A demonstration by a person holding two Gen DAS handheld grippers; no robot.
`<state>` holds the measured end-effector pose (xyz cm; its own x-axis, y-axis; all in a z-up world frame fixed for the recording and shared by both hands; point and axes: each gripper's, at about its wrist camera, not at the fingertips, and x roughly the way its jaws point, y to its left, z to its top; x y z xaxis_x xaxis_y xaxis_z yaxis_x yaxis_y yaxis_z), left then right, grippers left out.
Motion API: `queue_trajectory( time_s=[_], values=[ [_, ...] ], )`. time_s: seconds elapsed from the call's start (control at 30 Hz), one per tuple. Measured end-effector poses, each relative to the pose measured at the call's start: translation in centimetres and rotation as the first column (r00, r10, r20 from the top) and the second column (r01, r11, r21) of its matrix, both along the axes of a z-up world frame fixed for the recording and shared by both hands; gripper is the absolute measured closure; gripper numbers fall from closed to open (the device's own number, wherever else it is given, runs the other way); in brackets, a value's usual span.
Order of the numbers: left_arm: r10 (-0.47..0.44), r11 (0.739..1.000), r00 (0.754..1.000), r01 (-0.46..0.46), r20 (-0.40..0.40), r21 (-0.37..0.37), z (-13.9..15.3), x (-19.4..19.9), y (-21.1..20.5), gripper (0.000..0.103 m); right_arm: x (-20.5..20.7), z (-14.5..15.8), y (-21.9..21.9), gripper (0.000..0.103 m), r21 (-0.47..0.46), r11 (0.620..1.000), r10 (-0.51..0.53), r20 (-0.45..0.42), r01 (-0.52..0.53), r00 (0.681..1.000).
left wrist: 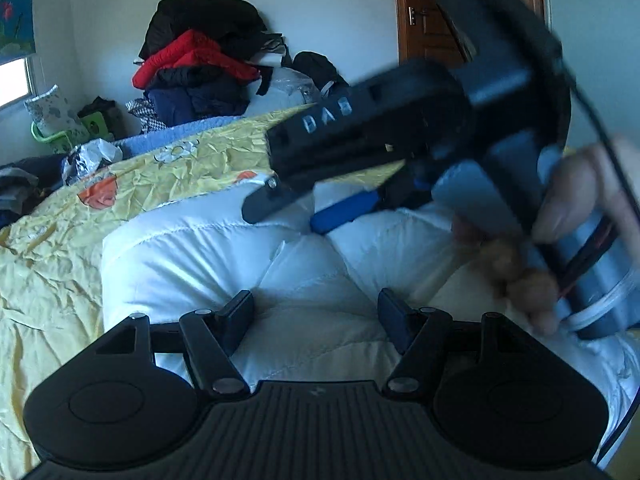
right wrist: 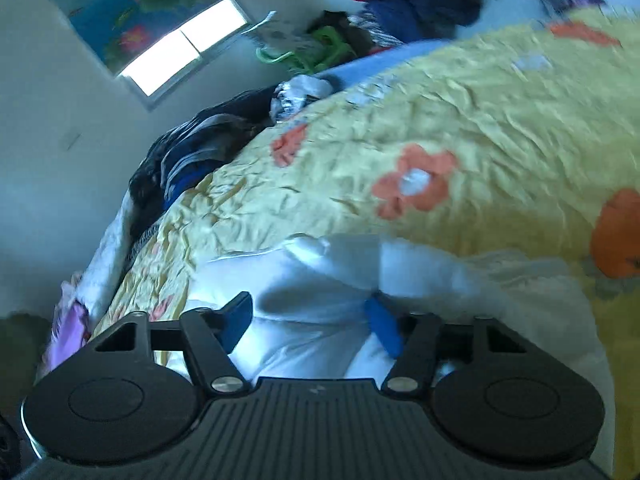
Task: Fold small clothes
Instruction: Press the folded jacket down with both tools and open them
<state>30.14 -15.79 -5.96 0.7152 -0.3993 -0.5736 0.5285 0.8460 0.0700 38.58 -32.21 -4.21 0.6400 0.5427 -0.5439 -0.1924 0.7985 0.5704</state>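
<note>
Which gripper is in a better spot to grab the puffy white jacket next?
Probably the left hand-held gripper: it sits sharp, open, right over the white jacket. The right hand-held gripper, also open, looks blurred.

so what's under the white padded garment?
The white padded garment lies on a yellow flowered bedspread, visible around it. Anything directly beneath it is hidden.

A yellow bedspread (left wrist: pixel 52 240) with orange flowers covers the bed across the left of the left wrist view. At upper centre, a heap of red and dark coats (left wrist: pixel 200 64) rests against the wall, with a brown wooden door (left wrist: pixel 428 20) at upper right. In the right wrist view, a flowered window blind (right wrist: pixel 136 8) hangs at upper left above a bright window (right wrist: pixel 184 48).
</note>
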Motion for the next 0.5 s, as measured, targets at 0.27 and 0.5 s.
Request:
queue_trajectory(
  time_s=[0.27,0.5],
  values=[
    [0.002,1.0,1.0,-0.003,-0.019,-0.03,-1.3,1.4,-0.7,0.035,0.1,-2.7,1.5,0.038,-0.165,0.986,0.05,0.104,-0.032,0.993],
    [0.005,0.999,1.0,-0.006,-0.016,-0.051,-2.1,1.1,-0.8,0.035,0.5,-3.7,0.4,0.041,-0.096,0.995,0.028,0.096,-0.019,0.995]
  ],
)
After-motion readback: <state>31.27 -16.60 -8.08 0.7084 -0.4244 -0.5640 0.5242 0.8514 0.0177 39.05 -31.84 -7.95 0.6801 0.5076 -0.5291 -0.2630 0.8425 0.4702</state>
